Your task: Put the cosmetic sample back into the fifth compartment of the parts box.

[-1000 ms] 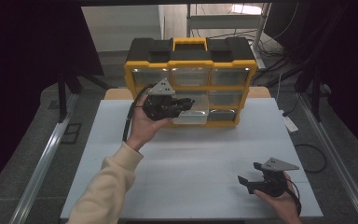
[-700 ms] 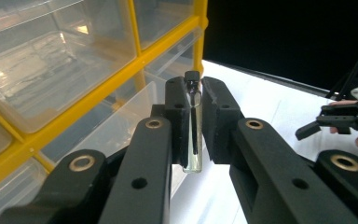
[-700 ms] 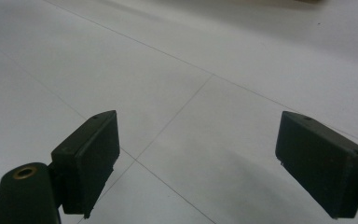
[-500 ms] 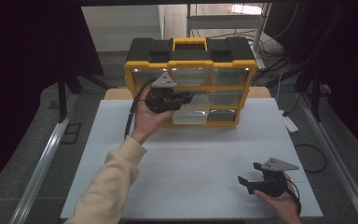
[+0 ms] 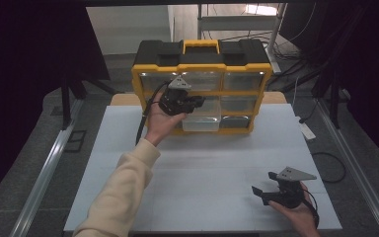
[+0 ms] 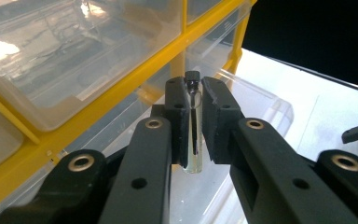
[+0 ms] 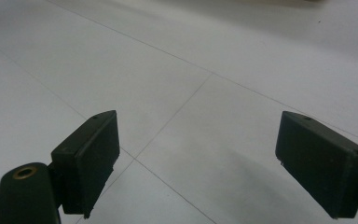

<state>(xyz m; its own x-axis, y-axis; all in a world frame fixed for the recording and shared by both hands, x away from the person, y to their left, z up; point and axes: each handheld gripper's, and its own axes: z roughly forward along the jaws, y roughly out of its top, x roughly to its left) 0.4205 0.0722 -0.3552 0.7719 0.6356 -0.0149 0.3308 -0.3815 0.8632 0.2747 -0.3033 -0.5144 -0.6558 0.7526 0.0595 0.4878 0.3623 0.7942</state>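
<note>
Over the pulled-out clear drawer (image 5: 202, 122), the left claw (image 6: 193, 122) pinches a small glass vial (image 6: 194, 135); the right claw (image 7: 200, 163) is spread.

The drawer cabinet (image 5: 201, 89) stands at the far edge of the table (image 5: 197, 182), near its middle. One drawer (image 5: 202, 121) in its lower rows is pulled out toward the person. The left gripper (image 5: 197, 102) is up against the cabinet's front, just above that drawer, with a small vial (image 6: 193, 126) between its jaws. The right gripper (image 5: 257, 191) rests on the table well in front of the cabinet, toward its right.
</note>
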